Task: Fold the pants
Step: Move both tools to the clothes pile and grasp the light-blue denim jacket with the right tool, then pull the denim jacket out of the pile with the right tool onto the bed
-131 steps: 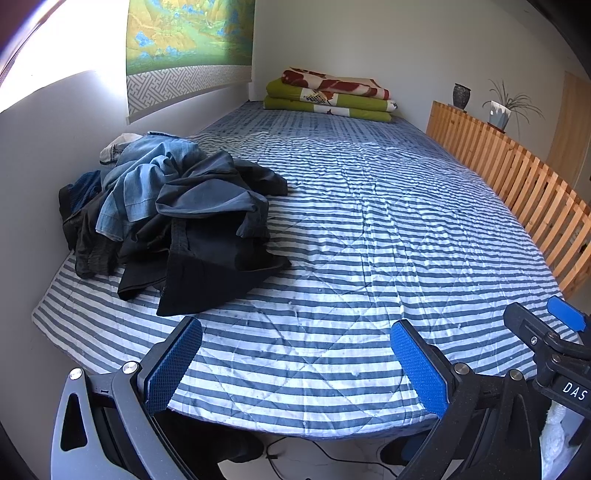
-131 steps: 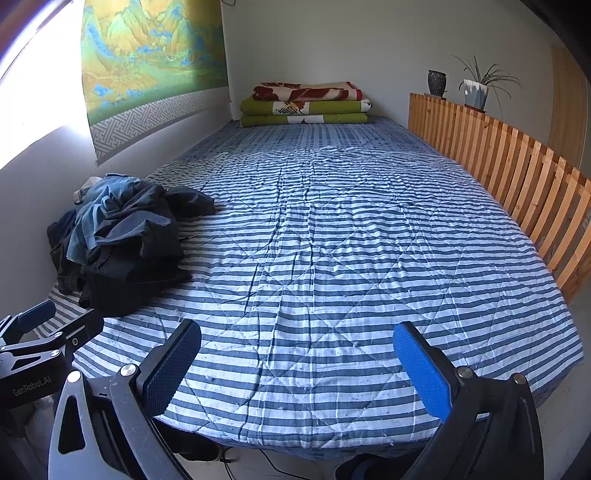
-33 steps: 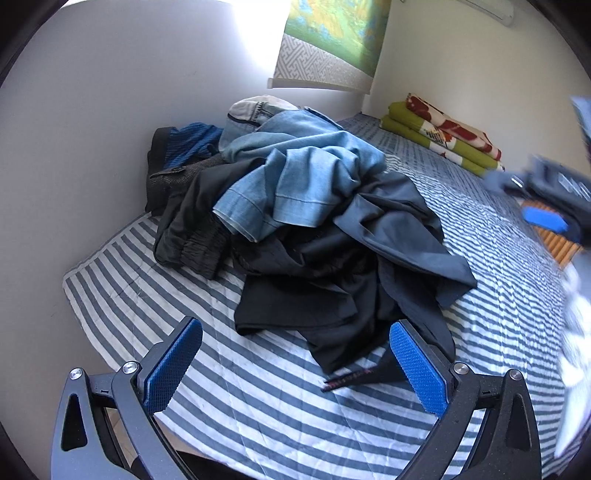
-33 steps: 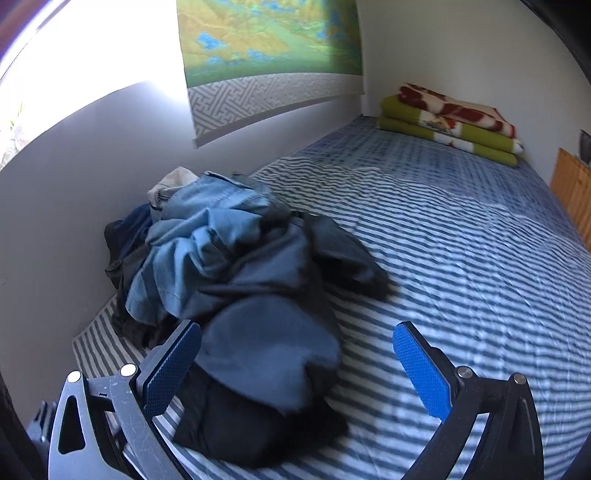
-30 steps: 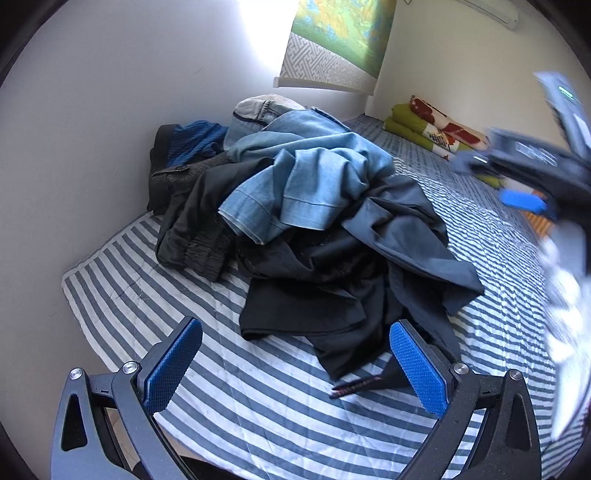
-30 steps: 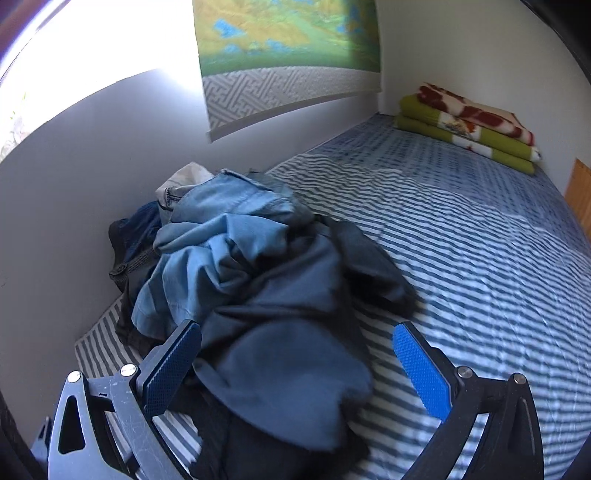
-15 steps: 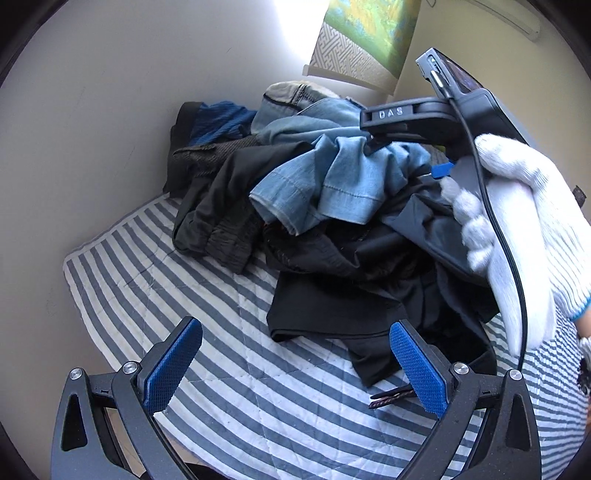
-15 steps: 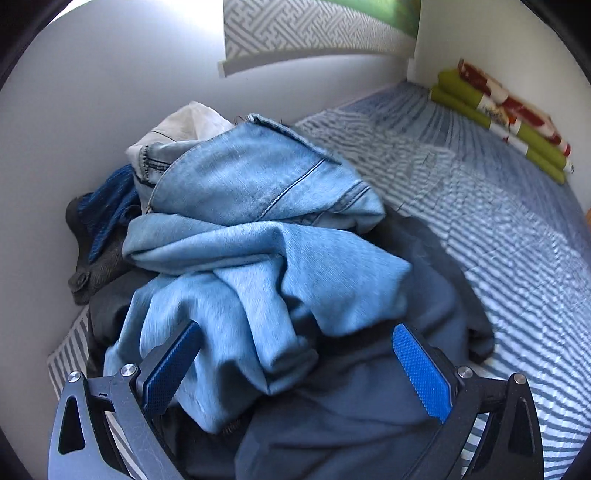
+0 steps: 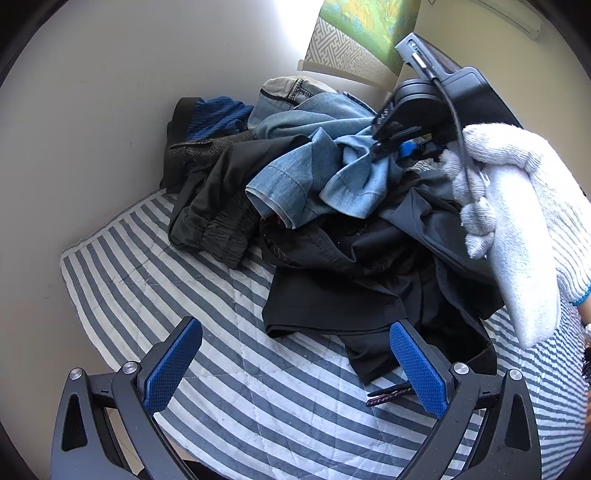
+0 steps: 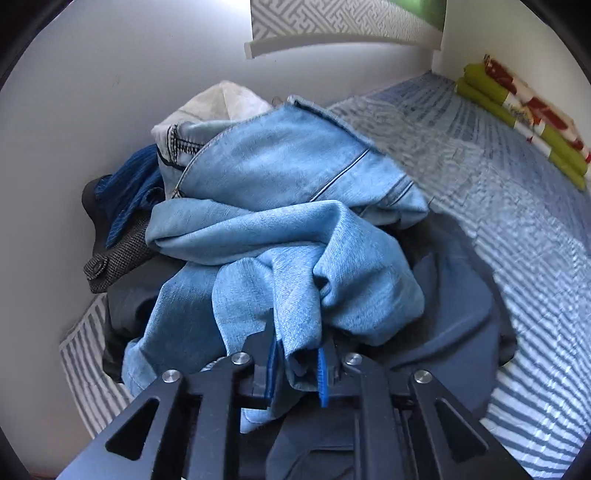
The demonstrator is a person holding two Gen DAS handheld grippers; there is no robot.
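Jeans (image 10: 280, 229) lying on top of a heap of clothes (image 9: 332, 236), in the bed (image 9: 236, 369) corner by the wall (image 9: 110, 92). Right gripper (image 10: 295, 365) closing on a fold of the light blue cloth, blue pads (image 10: 272, 369) on both sides of it. Gloved hand (image 9: 517, 206) around that gripper's handle. Left gripper (image 9: 291, 365) wide open with nothing in it, hanging over the stripes, near the dark pants (image 9: 369, 295) at the heap's edge. Folded blankets (image 10: 524, 110) far off at the other end of the bed. Picture (image 9: 365, 26) up on the wall
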